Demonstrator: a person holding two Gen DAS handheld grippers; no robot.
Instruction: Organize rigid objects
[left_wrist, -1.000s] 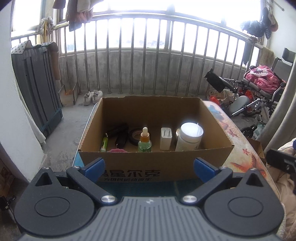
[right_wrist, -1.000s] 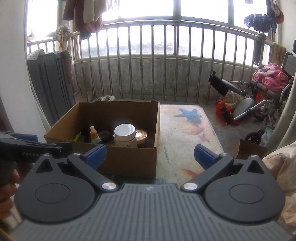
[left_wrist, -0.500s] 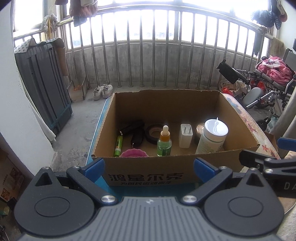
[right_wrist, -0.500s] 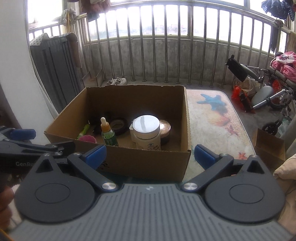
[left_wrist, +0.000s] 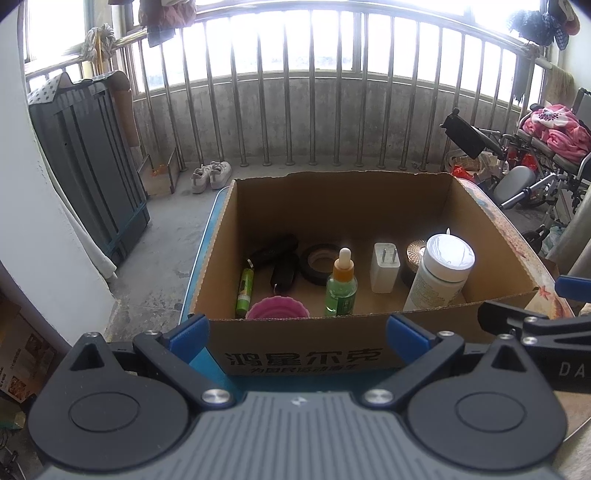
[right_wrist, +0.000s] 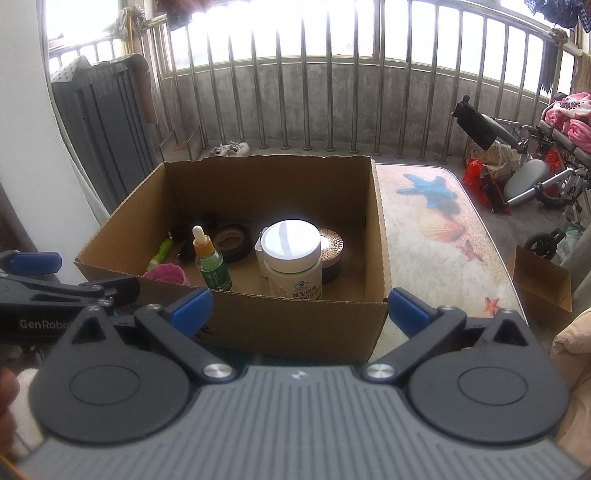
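One cardboard box (left_wrist: 332, 206) takes up most of what I see, open at the top and standing on the left part of a table (right_wrist: 436, 229) printed with starfish and shells. Everything I am sorting sits inside it, gathered along the near wall.

Biggest among the contents is a white-lidded jar (left_wrist: 441, 275), upright near the box's right side. Just behind it lies a low round tin with a coppery patterned lid (right_wrist: 331, 242), and to its left a white plug adapter (left_wrist: 385, 266) stands with its prongs up. A roll of black tape (left_wrist: 320, 263) lies flat further left. In front of it stands a green dropper bottle (left_wrist: 341, 286) with an amber neck and a white bulb. A pink ribbed cup (left_wrist: 277, 309) sits against the near wall, partly hidden by it. Some black objects (left_wrist: 280, 260) lie left of the tape; I cannot tell what they are. A slim green tube (left_wrist: 244, 287) lies lengthwise at the far left.

My left gripper (left_wrist: 298, 330) hovers outside the box's near wall, fingers spread wide with nothing between them. My right gripper (right_wrist: 300, 305) is also spread and empty, before the box's near right corner.
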